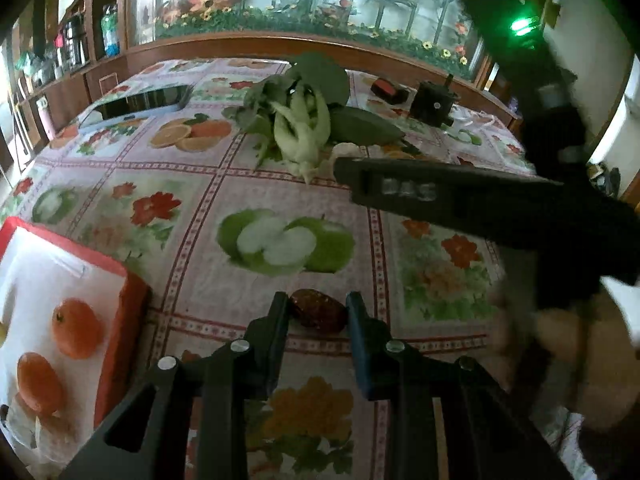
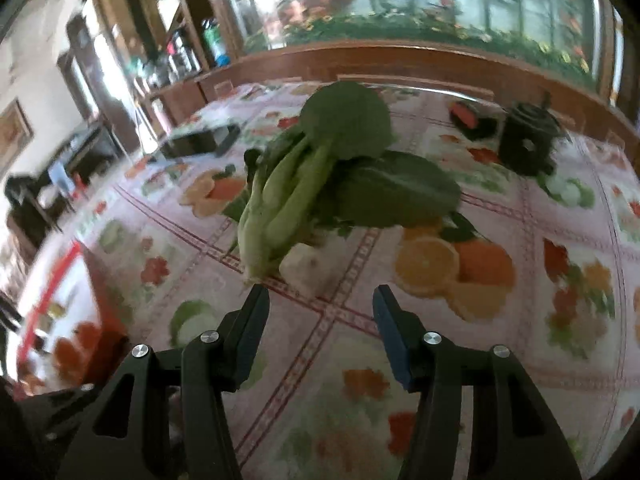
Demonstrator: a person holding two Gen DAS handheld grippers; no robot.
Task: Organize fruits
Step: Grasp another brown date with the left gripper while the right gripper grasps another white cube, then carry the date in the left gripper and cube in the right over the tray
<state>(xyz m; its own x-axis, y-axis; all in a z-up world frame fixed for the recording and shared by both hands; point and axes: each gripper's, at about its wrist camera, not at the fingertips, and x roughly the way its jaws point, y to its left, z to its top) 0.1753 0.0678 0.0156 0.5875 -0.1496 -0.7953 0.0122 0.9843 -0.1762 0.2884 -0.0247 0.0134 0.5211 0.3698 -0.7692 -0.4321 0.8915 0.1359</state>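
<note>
A red-rimmed white tray (image 1: 132, 300) at the near left holds two orange tangerines (image 1: 76, 328). Just right of it, the left gripper (image 1: 318, 312) angles down, pinching a dark red oval fruit (image 1: 318, 314) on the fruit-print tablecloth (image 1: 200, 208). The right gripper (image 2: 320, 300) tilts toward green bok choy (image 2: 300, 184), fingers spread, holding nothing.

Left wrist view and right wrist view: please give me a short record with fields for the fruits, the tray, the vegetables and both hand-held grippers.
tray: red rim, white inside, at left
oranges: two in the tray
dark red fruit: on the tablecloth, between the fingers of the left hand-held gripper, which is shut on it
right hand-held gripper: open, empty, facing the bok choy
</note>
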